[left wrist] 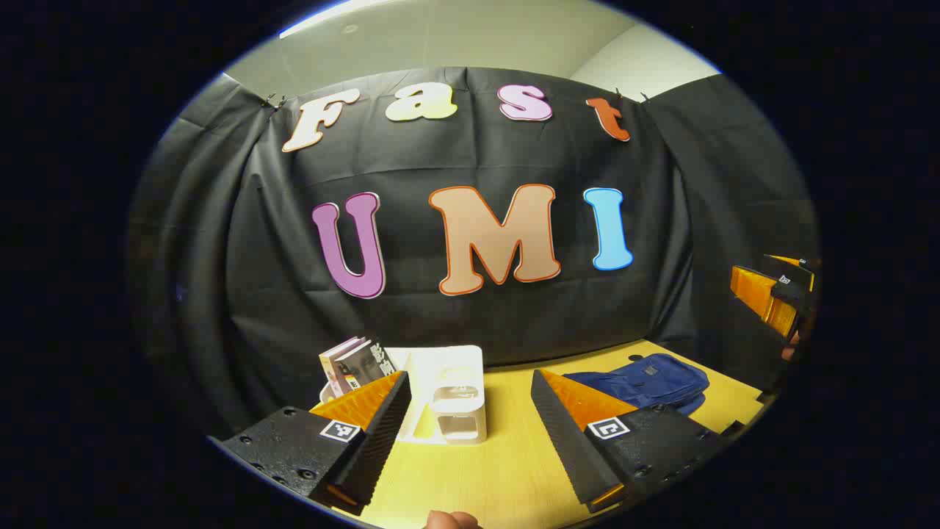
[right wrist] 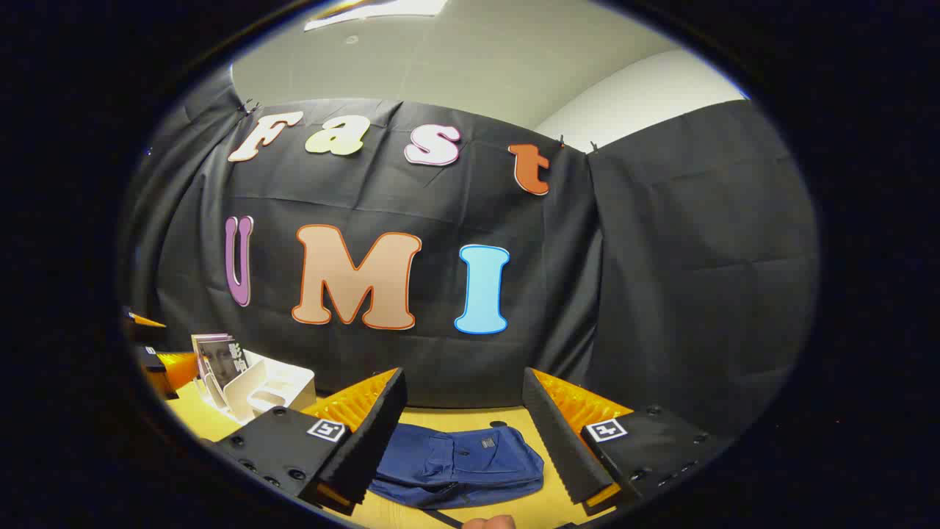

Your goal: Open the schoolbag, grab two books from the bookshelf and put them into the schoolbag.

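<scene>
While both my tools hang spread apart over the tabletop (left wrist: 507,455), nothing is held.
Left gripper view: left tool (left wrist: 470,419) faces the bookshelf (left wrist: 448,393) with books (left wrist: 352,365); schoolbag (left wrist: 646,382) lies right. Right gripper view: right tool (right wrist: 463,426) frames the schoolbag (right wrist: 463,463), bookshelf (right wrist: 268,389) left.

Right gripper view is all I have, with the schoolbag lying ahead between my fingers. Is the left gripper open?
Observer: Yes. In the left gripper view, the left gripper is open, with nothing held between its fingers.
Operator: What is it facing?
Observer: The white bookshelf, which stands on the table straight ahead of its fingers.
Operator: And the books?
Observer: The books stand upright at the bookshelf's left end in that view, their lower part hidden behind one finger of that gripper.
</scene>
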